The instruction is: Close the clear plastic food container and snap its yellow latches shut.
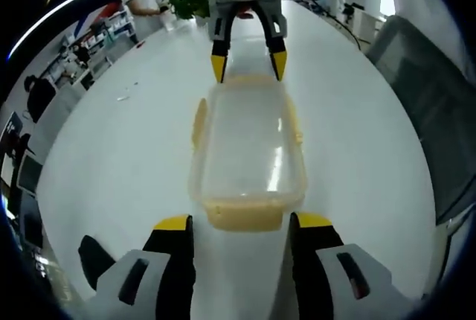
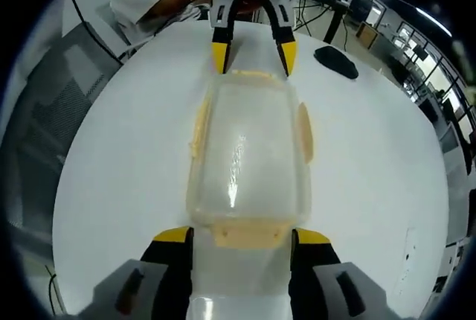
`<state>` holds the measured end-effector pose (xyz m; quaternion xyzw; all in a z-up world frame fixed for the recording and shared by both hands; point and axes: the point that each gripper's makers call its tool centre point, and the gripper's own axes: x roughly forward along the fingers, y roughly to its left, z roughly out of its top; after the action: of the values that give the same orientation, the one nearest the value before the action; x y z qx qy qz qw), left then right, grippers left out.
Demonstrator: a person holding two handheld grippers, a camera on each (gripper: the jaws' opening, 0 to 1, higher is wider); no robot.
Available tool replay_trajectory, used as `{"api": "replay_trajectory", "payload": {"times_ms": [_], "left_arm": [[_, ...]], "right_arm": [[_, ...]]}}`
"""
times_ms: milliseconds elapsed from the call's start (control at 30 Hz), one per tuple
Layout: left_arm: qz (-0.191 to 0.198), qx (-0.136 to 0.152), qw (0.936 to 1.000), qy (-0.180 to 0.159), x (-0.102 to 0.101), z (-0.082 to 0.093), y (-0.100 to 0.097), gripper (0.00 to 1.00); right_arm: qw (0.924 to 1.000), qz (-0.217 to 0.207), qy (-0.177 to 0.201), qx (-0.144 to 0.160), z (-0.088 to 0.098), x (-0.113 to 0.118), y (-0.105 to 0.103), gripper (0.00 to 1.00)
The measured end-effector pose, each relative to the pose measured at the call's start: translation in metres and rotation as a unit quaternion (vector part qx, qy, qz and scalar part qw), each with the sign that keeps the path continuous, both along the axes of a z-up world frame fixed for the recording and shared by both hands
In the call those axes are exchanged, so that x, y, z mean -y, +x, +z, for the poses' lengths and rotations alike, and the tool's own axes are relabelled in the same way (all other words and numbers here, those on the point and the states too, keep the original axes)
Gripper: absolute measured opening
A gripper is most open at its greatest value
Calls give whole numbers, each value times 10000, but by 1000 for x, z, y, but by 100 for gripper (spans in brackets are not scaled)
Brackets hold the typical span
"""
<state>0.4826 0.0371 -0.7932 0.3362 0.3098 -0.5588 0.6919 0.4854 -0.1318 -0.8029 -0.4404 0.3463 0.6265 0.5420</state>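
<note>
White tabletop (image 1: 111, 156) spreads through an office with people at desks behind. At its middle lies the clear container (image 1: 249, 160), lid on, with yellow latches (image 1: 243, 214) along its sides and ends. Left tool (image 1: 242, 225) faces one end, jaws apart, flanking that end latch without touching. Right tool (image 2: 239, 232) faces the opposite end, jaws likewise apart beside its latch. A dark mouse (image 2: 336, 62) rests near the far edge.
</note>
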Motion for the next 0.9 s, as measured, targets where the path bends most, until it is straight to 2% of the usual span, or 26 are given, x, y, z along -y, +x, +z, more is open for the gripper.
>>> {"api": "replay_trajectory", "payload": {"times_ms": [67,300,567,900], "left_arm": [[-23,-52,10000,-12,1,-1,-1,42],[-69,-201,9998,-36,5,-2,-3,37],[-90,-224,9997,-17,5,-1,-3,37],[-56,-287,9996,30,5,-2,-3,37]], "right_arm": [[10000,-1,-11,-17,0,0,0,50],[9999,-47,-31,-121,-1,0,-2,47],[9995,-241,-11,-200,-1,-2,2,41],[9997,-192,-6,-179,0,-2,2,38]]}}
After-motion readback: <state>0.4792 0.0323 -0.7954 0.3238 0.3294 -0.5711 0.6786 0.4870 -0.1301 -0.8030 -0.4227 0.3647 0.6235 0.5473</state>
